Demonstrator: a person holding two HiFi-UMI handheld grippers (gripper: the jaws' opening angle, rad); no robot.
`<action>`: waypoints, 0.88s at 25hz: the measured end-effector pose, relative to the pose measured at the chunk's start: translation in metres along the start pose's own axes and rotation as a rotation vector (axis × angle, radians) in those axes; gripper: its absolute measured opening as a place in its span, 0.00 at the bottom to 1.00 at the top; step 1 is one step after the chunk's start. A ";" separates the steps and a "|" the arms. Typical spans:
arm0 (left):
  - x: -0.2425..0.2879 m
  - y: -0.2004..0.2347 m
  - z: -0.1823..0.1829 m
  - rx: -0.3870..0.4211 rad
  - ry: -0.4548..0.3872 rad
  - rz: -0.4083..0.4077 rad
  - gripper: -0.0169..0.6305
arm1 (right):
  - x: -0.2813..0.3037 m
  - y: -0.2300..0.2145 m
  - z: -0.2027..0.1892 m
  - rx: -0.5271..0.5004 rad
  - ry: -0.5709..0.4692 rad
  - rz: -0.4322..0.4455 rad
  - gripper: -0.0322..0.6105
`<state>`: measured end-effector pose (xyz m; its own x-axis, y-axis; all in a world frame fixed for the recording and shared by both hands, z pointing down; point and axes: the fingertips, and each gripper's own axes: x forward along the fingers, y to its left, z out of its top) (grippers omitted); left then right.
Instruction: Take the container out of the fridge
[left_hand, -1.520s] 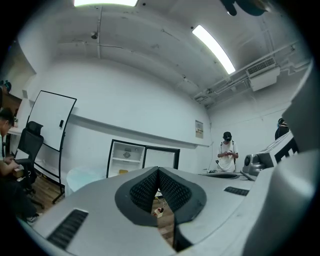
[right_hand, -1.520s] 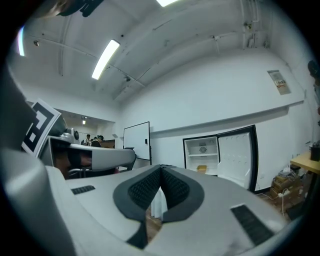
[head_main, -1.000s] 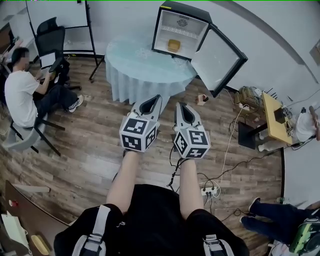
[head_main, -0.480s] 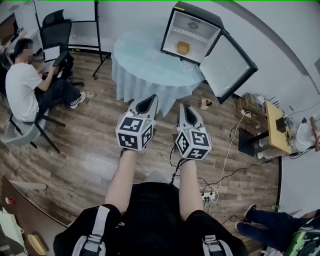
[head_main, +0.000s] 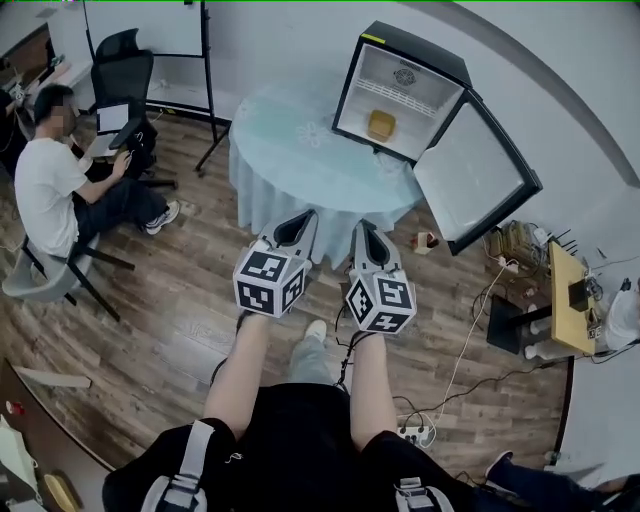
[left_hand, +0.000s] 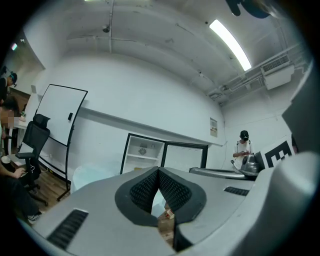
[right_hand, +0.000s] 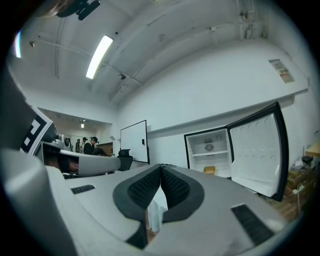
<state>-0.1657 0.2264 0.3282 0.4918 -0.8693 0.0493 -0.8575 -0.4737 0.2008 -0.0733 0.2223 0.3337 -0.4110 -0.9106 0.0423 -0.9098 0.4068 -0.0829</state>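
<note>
A small black fridge (head_main: 400, 85) stands open on a round table (head_main: 300, 150) with a pale blue cloth. A yellow container (head_main: 381, 124) sits on its lower shelf; the right gripper view shows the container (right_hand: 209, 170) too. My left gripper (head_main: 298, 229) and right gripper (head_main: 366, 239) are held side by side in front of me, short of the table. Both are shut, their jaws touching with nothing between them. In the left gripper view the fridge (left_hand: 142, 155) is seen ahead past the left gripper (left_hand: 158, 172); the right gripper (right_hand: 161, 170) likewise points toward it.
The fridge door (head_main: 480, 175) swings out to the right. A person (head_main: 55, 175) sits on a chair at the left by a whiteboard stand (head_main: 205, 90). Cables and a power strip (head_main: 418, 432) lie on the wood floor, with a small wooden table (head_main: 565, 300) at right.
The table and fridge have come closer and shifted right in the head view as I walk forward. Both grippers stay shut, held together.
</note>
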 end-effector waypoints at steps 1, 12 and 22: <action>0.019 0.004 -0.003 -0.005 0.021 0.003 0.03 | 0.015 -0.013 -0.002 0.014 0.010 -0.002 0.06; 0.234 -0.007 -0.036 -0.090 0.155 -0.094 0.03 | 0.131 -0.178 -0.020 0.125 0.084 -0.035 0.06; 0.316 -0.010 0.000 -0.013 0.136 -0.116 0.03 | 0.186 -0.230 0.023 0.117 0.026 -0.007 0.06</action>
<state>-0.0017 -0.0434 0.3417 0.6044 -0.7810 0.1571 -0.7920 -0.5676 0.2251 0.0605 -0.0423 0.3381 -0.4076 -0.9105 0.0690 -0.9002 0.3880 -0.1978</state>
